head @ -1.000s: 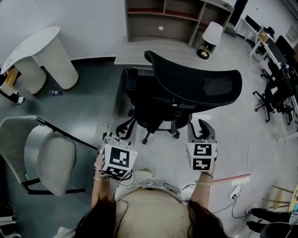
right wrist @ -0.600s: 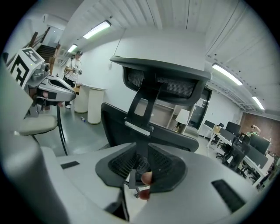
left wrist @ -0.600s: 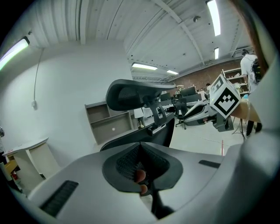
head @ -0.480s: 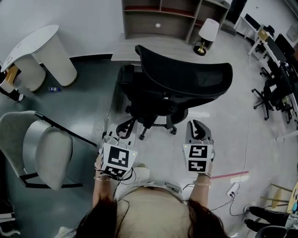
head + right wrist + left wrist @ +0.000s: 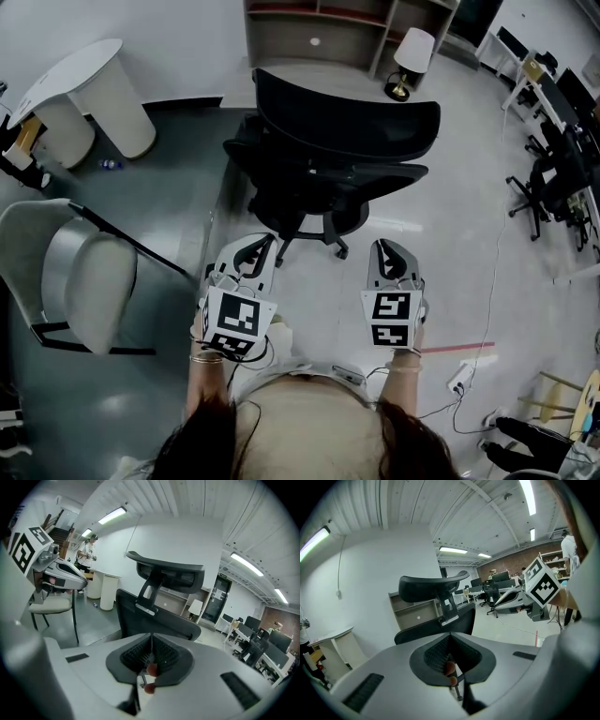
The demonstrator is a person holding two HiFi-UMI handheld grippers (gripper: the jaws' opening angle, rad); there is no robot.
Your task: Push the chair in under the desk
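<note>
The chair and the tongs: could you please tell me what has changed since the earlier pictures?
The chair has rolled away from the person, towards the shelves. The left tongs and right tongs followed it forward. The right ones have just been closing on nothing and are now shut. The left stayed shut and empty. The grey chair and lamp kept their places.
</note>
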